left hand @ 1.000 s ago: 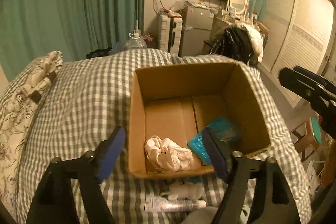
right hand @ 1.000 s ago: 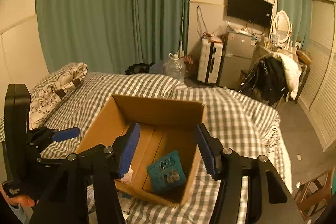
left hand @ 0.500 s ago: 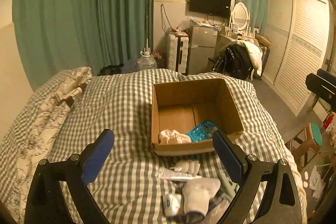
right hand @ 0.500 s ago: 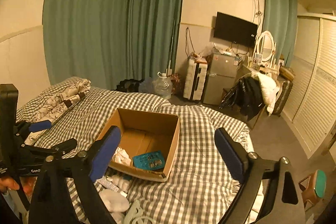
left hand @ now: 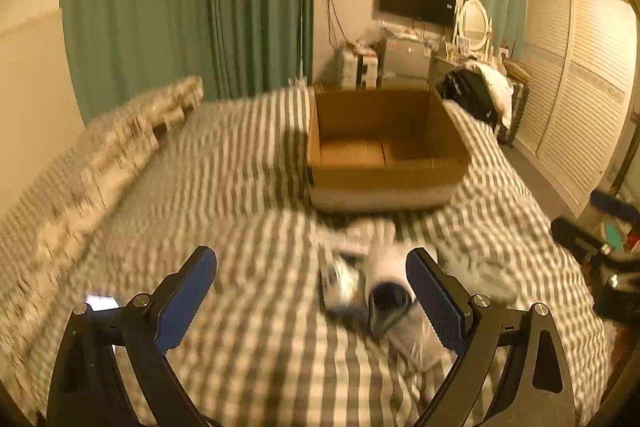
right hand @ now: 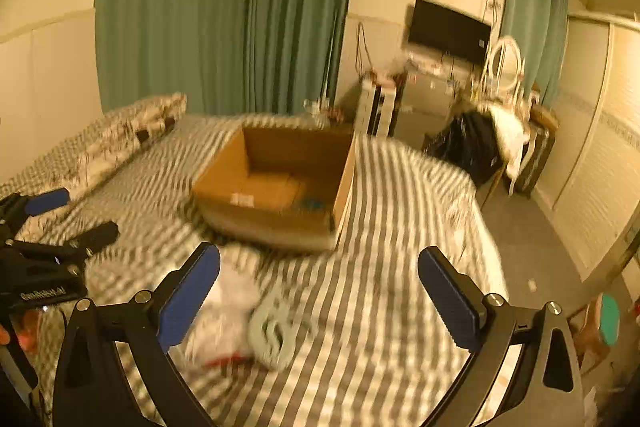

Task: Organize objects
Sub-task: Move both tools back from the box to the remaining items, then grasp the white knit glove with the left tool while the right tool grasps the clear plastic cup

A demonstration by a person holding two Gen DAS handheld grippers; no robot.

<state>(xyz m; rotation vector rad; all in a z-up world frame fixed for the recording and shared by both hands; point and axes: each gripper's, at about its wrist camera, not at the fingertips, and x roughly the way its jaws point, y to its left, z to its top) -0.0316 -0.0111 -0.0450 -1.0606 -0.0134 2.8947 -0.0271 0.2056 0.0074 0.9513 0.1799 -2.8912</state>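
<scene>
Bedroom, checked bedspread [left hand: 208, 187]: we hold both tongs over the loose pile in front of the cardboard box [left hand: 384, 163], frames smeared by motion.

Left gripper [left hand: 312, 295] is spread wide w/ nothing between its blue pads; right gripper [right hand: 320, 291] likewise gaping and unloaded. In the left wrist view, a white sock [left hand: 394, 291] w/ a dark cuff opening lies just inside the right pad, a small blurred packet [left hand: 340, 281] beside it, both on the bedspread near the box's front wall. In the right wrist view, a white crumpled item [right hand: 224, 311] sits by the left pad, touching a pale grey-green plastic piece [right hand: 276, 331]; what exactly it is, we can't tell.

Risks, as we judge them: the blur suggests fast travel, so a pinch taken now could land off-target and catch bedspread fabric instead of an item. Soft sock may bunch or slip from the pads en route. The pile is tight, so a grab may drag a neighbour along. The two tools work close together and could clash.

Containers: one open-topped box, flaps out of sight. Inside, the right wrist view shows a whitish scrap [right hand: 242, 199] at front left & sth teal [right hand: 312, 203] at front right; the rest of the floor looks bare cardboard. Most of the pile is not yet boxed.
</scene>
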